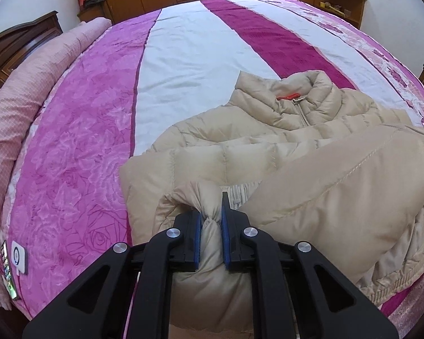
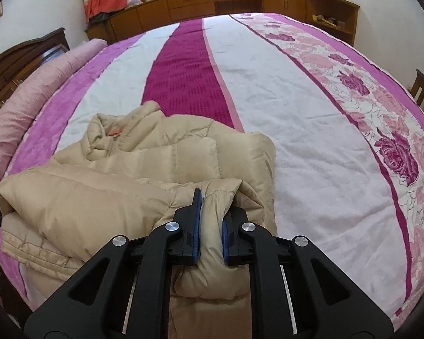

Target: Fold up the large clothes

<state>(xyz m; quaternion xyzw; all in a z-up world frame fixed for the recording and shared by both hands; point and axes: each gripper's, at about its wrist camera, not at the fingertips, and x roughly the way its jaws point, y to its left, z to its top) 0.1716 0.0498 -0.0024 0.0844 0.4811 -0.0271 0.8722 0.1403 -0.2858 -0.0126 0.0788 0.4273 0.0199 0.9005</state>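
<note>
A beige quilted down jacket [image 1: 240, 152] lies on the bed near its front edge, collar with an orange tab [image 1: 289, 96] at the far end, zipper up. Its lower part is lifted and bunched toward the collar. My left gripper [image 1: 212, 220] is shut on a bunch of the jacket's left lower edge. My right gripper [image 2: 212, 217] is shut on the jacket's right lower edge, and the jacket [image 2: 155, 163] spreads to the left in the right wrist view. Both hold the fabric a little above the bed.
The bed [image 1: 183, 56] has a pink, white and magenta striped floral cover [image 2: 311, 118]. A rolled pink quilt [image 1: 36, 79] lies along the left side. A phone [image 1: 8, 268] and a white device [image 1: 19, 257] lie at the near left. Wooden cabinets [image 2: 212, 2] stand behind.
</note>
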